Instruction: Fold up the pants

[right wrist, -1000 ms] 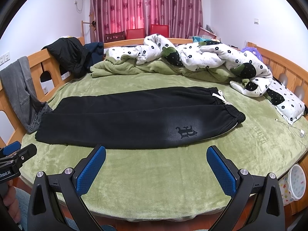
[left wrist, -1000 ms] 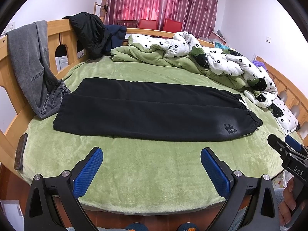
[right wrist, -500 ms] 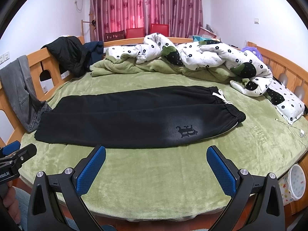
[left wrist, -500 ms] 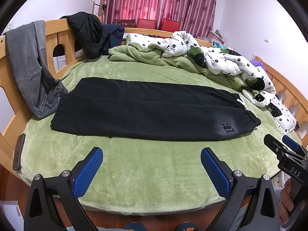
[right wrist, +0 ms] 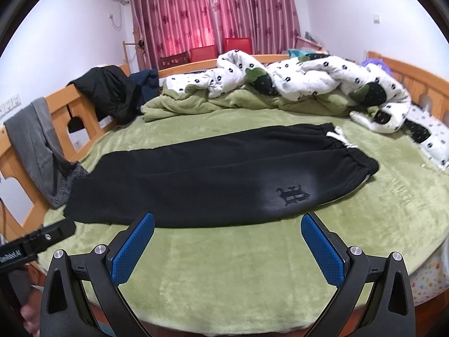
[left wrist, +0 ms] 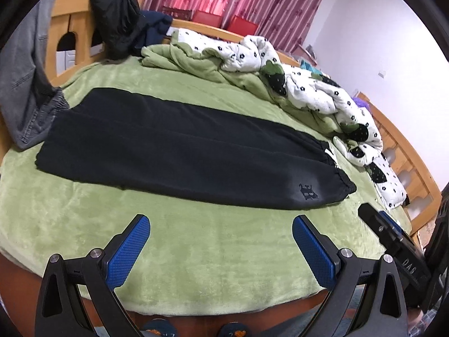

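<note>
Pants [right wrist: 219, 179], black, lie flat and lengthwise across the green-blanketed bed [right wrist: 252, 280], legs stacked side by side, waistband with white drawstring [right wrist: 341, 137] at right, cuffs at left beside grey jeans [left wrist: 25, 90] hung on the wooden rail. Rumpled quilt [right wrist: 308, 81] bunched along far side, well apart. Left tongs [left wrist: 221, 250] hover over bare blanket near the pants' near edge, spread wide, empty. Right tongs [right wrist: 228, 248] likewise apart, empty, near edge just ahead. Folding looks not started. Judgement: pinch waistband and cuff corners low, catching both layers, lift evenly, keep drawstring tucked, avoid grabbing blanket pile.
</note>
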Action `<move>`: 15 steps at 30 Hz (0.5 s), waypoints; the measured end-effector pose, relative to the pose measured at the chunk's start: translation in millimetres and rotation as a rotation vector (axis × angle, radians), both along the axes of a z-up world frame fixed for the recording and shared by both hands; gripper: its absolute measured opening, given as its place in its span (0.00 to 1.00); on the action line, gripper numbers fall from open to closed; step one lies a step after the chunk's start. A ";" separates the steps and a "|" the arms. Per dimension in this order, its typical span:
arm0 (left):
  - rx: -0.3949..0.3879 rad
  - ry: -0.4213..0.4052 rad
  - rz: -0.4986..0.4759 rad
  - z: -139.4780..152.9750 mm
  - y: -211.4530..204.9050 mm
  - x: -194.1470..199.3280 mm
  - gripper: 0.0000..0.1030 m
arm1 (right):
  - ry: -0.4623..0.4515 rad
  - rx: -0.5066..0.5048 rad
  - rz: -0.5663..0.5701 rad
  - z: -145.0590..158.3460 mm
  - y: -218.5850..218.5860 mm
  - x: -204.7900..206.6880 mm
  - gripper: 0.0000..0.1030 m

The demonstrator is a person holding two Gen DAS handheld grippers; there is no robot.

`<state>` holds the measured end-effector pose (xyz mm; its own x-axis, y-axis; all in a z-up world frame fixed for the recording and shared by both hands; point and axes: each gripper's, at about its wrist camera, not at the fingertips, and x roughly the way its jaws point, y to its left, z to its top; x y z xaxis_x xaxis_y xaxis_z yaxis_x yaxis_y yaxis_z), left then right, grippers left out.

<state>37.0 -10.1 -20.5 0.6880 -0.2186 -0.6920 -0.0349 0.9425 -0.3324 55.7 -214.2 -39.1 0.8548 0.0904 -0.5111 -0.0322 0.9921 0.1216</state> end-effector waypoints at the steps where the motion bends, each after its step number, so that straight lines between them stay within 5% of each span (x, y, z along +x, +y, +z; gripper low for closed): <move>1: -0.020 0.008 -0.009 -0.2 1.6 5.7 0.99 | 0.000 0.013 0.001 -0.2 -1.0 2.6 1.00; 5: -0.012 -0.009 -0.003 8.3 12.1 30.1 0.90 | -0.004 0.028 -0.006 12.3 -6.9 25.5 0.99; 10: 0.047 -0.042 0.065 19.5 41.6 55.8 0.90 | -0.004 -0.105 0.008 31.9 -15.4 61.3 0.99; 15: 0.060 -0.018 0.130 -5.4 78.7 78.6 0.90 | 0.083 -0.088 -0.016 2.4 -57.4 99.8 0.99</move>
